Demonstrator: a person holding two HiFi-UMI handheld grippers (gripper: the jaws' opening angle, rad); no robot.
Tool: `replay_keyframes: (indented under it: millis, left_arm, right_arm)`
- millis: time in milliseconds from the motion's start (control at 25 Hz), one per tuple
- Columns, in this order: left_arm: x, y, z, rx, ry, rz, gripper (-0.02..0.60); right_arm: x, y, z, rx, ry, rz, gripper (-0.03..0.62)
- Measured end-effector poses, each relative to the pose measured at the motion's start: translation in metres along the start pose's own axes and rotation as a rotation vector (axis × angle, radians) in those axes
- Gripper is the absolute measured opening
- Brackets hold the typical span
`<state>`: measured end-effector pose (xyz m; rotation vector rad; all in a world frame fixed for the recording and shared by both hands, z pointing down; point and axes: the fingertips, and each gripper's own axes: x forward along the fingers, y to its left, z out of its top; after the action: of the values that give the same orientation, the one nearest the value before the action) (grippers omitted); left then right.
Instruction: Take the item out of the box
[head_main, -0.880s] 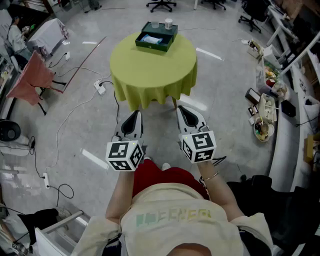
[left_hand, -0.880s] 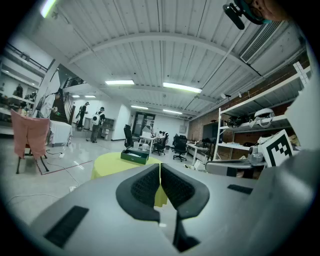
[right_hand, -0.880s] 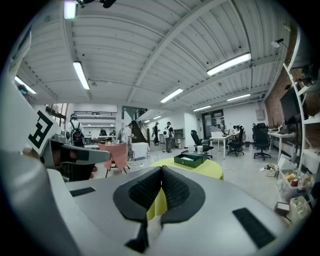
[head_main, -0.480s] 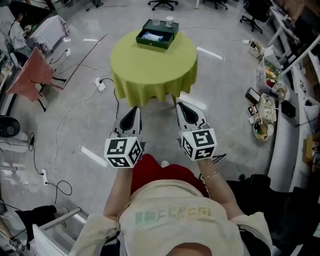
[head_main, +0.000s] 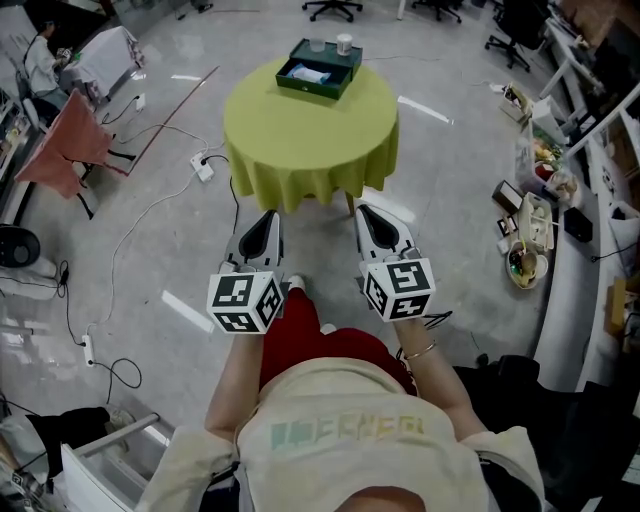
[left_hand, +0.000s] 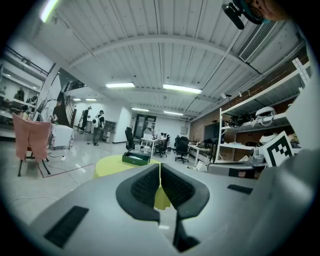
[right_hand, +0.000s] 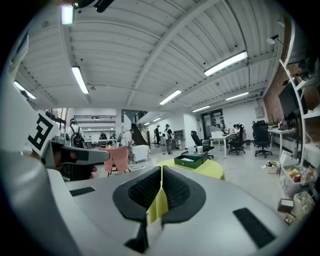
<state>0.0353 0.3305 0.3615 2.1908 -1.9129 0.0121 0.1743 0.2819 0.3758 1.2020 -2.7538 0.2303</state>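
Box (head_main: 318, 70) isn't anywhere near your jaws right now, so here's a quick rundown. Your left gripper (left_hand: 160, 169) is sitting with its pads pressed together and nothing between them. Your right gripper (right_hand: 161, 172) is doing the same: fully closed and carrying nothing. You're holding both low in front of you, side by side, pointing at the round table (head_main: 300, 150) with the yellow-green cloth. They're well apart from it, across bare floor.

That green box is sitting open at the table's far edge, and the item (head_main: 310, 74) is lying inside it, a pale bluish-white thing. I'm guessing it's light and maybe soft or wrapped, so it's probably going to flex or slip under a hard pinch. I'd be going for whichever long side is standing clear of the box wall. I'd also be steadying the box rim with the other gripper, since a light box is likely to slide on cloth.

What's bugging me: the item is too small to identify, and I can't tell how deep it's sitting. Two small cups (head_main: 343, 43) are showing at the box's far side, either on it or just behind it, can't say which. The cloth is hiding the table legs.
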Motion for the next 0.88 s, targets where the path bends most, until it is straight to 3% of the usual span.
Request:
replay_keyframes:
  millis: [440, 880]
  left_arm:
    - [0.045, 0.028, 0.013, 0.001, -0.013, -0.011, 0.028]
    - [0.12, 0.086, 0.022, -0.012, 0.006, -0.004, 0.028]
  right_arm:
    - [0.039, -0.024, 0.006, 0.015, 0.014, -0.042, 0.038]
    - [0.127, -0.049, 0.012, 0.027, 0.037, -0.054, 0.038]
